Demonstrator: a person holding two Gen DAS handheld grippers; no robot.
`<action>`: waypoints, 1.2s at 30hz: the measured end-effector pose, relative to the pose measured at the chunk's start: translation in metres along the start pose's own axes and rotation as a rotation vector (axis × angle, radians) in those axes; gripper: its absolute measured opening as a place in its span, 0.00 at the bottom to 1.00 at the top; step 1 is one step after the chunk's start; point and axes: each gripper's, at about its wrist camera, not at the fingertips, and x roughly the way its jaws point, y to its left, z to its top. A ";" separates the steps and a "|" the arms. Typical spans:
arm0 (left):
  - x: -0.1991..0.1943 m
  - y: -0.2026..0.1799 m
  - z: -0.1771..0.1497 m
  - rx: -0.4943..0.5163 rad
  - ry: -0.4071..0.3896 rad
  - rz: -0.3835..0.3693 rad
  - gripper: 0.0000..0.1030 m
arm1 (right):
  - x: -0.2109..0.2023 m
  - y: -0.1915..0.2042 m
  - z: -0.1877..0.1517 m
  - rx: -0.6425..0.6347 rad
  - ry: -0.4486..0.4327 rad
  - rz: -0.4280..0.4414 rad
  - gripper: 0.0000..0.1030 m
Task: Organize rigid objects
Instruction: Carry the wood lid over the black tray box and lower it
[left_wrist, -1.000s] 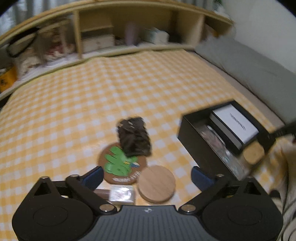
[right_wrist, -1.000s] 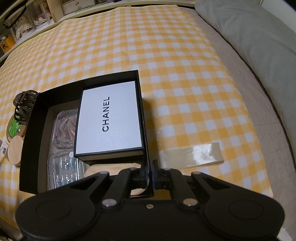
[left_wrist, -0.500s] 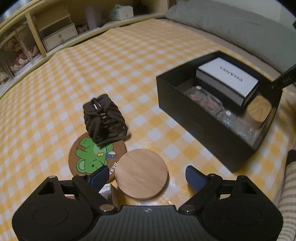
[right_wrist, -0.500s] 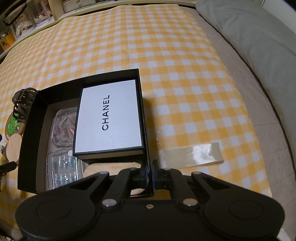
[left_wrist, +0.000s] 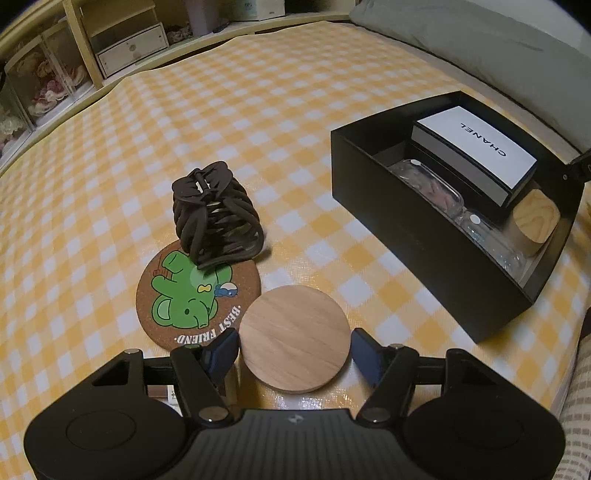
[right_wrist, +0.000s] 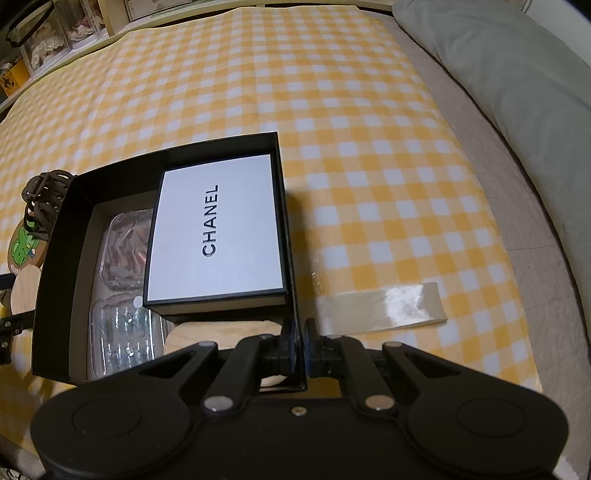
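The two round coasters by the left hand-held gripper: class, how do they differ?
The cork coaster carries a printed green elephant and "BEST FRIEND"; the wooden coaster is plain grain. The hair claw rests on the cork coaster's edge; nothing sits on the wooden coaster, which lies between the open left hand-held gripper fingers. Both lie flat, side by side.

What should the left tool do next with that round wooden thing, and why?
Probably close. The left tool is open, with a blue finger on each side of the round wooden disc lying on the checked cloth. The right tool pinches the black box's wall, likely steadying it for loading.
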 end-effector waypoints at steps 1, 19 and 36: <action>0.000 0.000 0.000 -0.005 0.002 0.000 0.65 | 0.000 -0.001 0.000 0.000 0.000 0.000 0.05; -0.071 -0.009 0.026 -0.228 -0.284 -0.023 0.65 | 0.001 -0.002 -0.001 -0.003 0.000 -0.002 0.05; -0.060 -0.094 0.036 -0.080 -0.277 -0.186 0.65 | 0.001 -0.001 -0.002 -0.009 0.002 -0.008 0.06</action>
